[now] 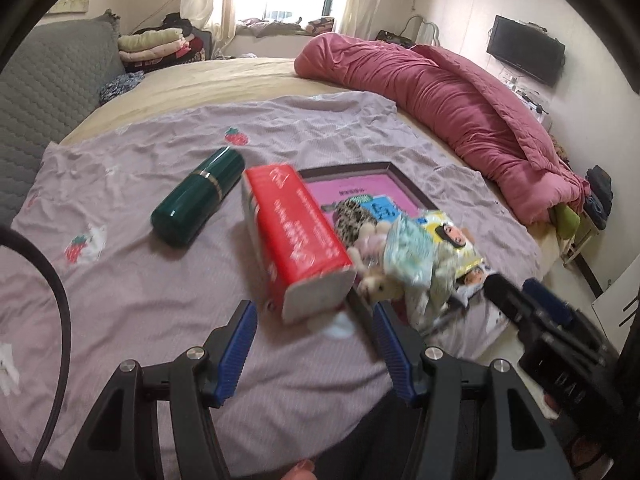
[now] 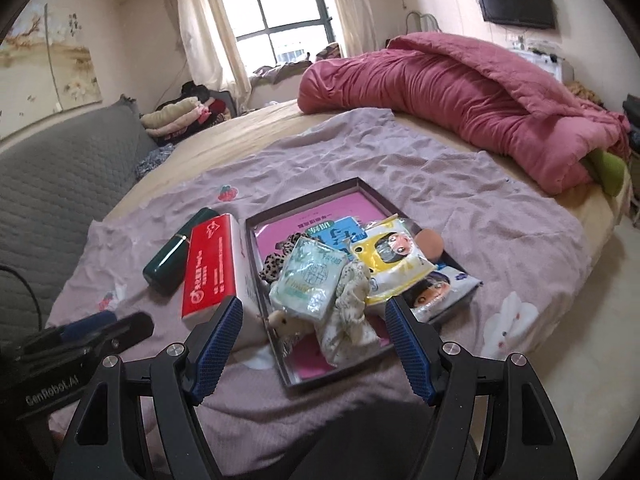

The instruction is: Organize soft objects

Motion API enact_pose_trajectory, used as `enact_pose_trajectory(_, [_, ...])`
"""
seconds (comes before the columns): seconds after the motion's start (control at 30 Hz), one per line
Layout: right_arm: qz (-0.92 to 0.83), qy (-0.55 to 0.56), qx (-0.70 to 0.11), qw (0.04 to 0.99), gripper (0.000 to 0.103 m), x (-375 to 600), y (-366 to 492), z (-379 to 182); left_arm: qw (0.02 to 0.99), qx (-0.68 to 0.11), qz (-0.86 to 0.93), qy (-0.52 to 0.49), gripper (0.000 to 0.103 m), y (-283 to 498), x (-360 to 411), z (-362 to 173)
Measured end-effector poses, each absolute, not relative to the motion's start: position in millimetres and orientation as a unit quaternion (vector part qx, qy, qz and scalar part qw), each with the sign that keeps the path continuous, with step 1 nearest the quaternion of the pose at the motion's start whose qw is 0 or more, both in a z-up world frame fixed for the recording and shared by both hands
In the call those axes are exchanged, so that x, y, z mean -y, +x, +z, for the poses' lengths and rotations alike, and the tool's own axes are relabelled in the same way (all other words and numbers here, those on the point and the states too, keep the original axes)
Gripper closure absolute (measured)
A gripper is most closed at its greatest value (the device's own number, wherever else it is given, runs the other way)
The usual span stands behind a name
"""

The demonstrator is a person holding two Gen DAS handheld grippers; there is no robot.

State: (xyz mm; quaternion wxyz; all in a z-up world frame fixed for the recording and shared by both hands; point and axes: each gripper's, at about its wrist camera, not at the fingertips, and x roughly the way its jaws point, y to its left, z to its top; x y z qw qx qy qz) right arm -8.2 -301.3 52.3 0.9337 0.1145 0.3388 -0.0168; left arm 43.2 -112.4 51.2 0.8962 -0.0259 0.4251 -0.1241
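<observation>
I have both grippers above the near edge of the bed, over the lilac sheet (image 2: 460,184). My left gripper (image 1: 314,346) has its jaws well apart and nothing between them; the red tissue box (image 1: 296,236) lies just ahead of its fingertips, but it is not gripped. My right gripper (image 2: 314,342) is also wide open and empty, and it points at the dark shallow tray (image 2: 362,182). The soft objects already lie in this tray in a loose pile: a green tissue pack (image 2: 308,276), a yellow cartoon pack (image 2: 394,258), a floral cloth piece (image 2: 352,320), a leopard-print item (image 2: 276,260) and a small plush toy (image 2: 282,322) at the near rim. The red box leans against the left wall of the tray, outside it, and a dark green cylinder case (image 1: 200,196) lies on the sheet just beyond the box. I judge that the collecting step is mostly done and what remains outside is the box. If it belongs with the rest, the next move needs the left jaws opened wider than the box before I close on its sides.
</observation>
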Motion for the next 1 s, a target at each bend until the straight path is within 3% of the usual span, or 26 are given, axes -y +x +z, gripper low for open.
enact_pose_trajectory(1.0, [-0.018, 0.079, -0.376, 0.923, 0.028, 268, -71, 57, 0.883, -0.453, -0.123, 0.001, 0.043, -22, 107, 37])
